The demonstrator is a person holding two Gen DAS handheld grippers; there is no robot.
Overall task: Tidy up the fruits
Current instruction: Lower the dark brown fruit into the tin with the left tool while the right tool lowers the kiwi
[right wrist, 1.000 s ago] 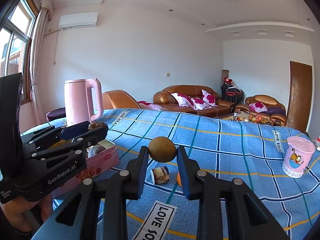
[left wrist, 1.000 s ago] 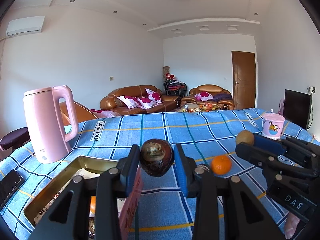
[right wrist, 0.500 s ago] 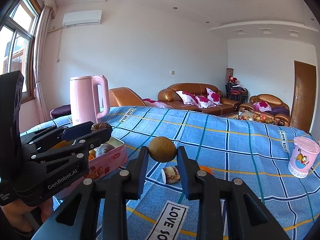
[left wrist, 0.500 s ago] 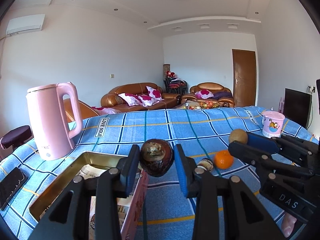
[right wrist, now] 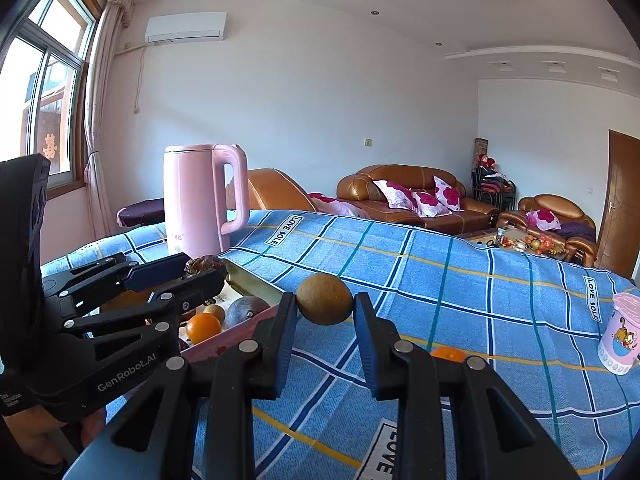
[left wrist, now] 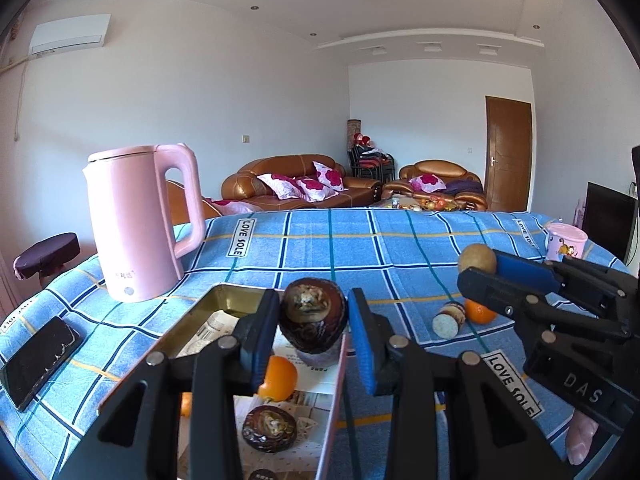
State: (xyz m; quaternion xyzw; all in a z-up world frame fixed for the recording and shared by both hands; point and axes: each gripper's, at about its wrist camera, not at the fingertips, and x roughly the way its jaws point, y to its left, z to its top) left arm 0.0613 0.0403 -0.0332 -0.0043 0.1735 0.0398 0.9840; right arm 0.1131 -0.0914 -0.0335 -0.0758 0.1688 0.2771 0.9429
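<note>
Both fruits carried over toward the tin.
Our left gripper (left wrist: 313,326), pinching a dark brown wrinkled fruit (left wrist: 312,314), now hangs over the open pink-sided metal tin (left wrist: 224,300); right gripper (right wrist: 325,322), clamping a round tan fruit (right wrist: 324,299), nears its rim. Drop-off looks next.

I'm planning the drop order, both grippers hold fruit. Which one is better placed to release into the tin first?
Left. The left gripper holds its dark fruit right over the tin. The right gripper, shut on the brown fruit, hangs beside the tin above the blue cloth.
</note>
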